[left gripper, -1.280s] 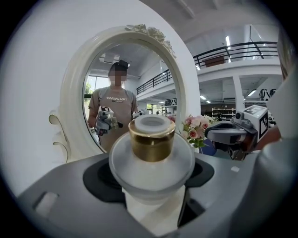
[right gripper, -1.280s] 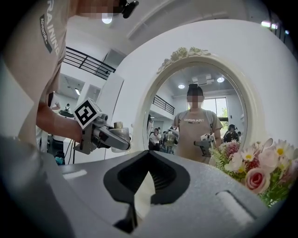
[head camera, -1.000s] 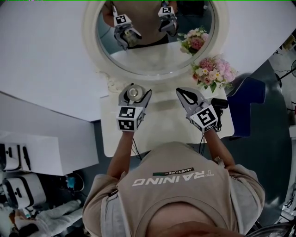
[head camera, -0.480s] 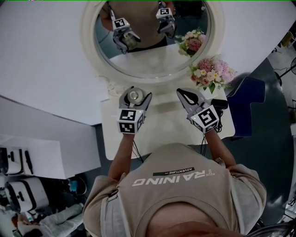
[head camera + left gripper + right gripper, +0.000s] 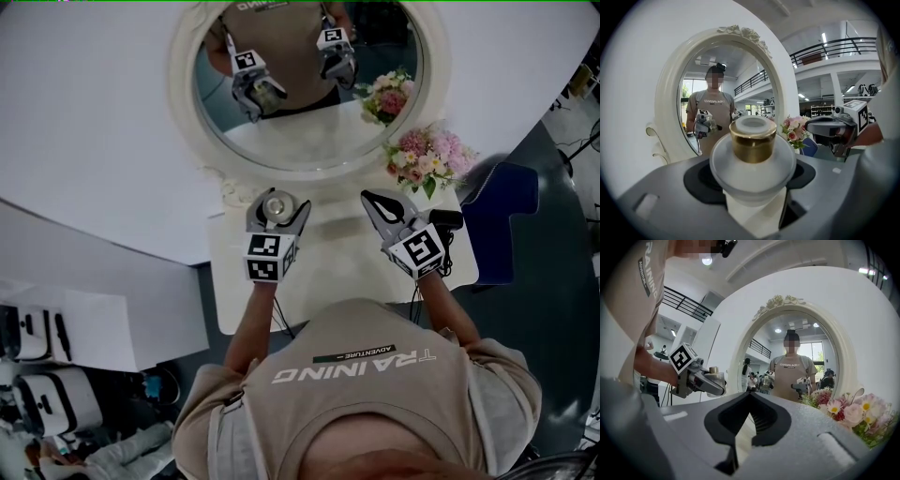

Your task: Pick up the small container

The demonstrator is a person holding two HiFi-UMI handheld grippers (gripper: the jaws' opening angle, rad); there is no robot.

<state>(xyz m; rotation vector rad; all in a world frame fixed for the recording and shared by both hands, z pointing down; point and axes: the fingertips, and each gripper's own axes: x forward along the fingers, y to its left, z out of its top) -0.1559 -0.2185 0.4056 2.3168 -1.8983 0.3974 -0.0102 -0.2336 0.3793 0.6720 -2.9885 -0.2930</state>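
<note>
**Item:** left gripper (image 5: 278,199) grasping the small container (image 5: 752,154), round, frosted white with a gold metal collar, over the white desk (image 5: 337,281).

**Detail:** The left gripper's fingers are clenched on the container's wide frosted body, one on each side, and the container sits upright. Whether its base is clear of the desk cannot be told. The right gripper (image 5: 373,199) has its fingers closed together on nothing and is well apart to the right. Handling: hold the squeeze even and the gripper level, then raise straight up. Stop short of the cream-framed oval mirror (image 5: 187,112) ahead and the pink-and-white flower bunch (image 5: 427,150) at the right. The smooth rounded wall would probably slip if the grip slackens.
</note>
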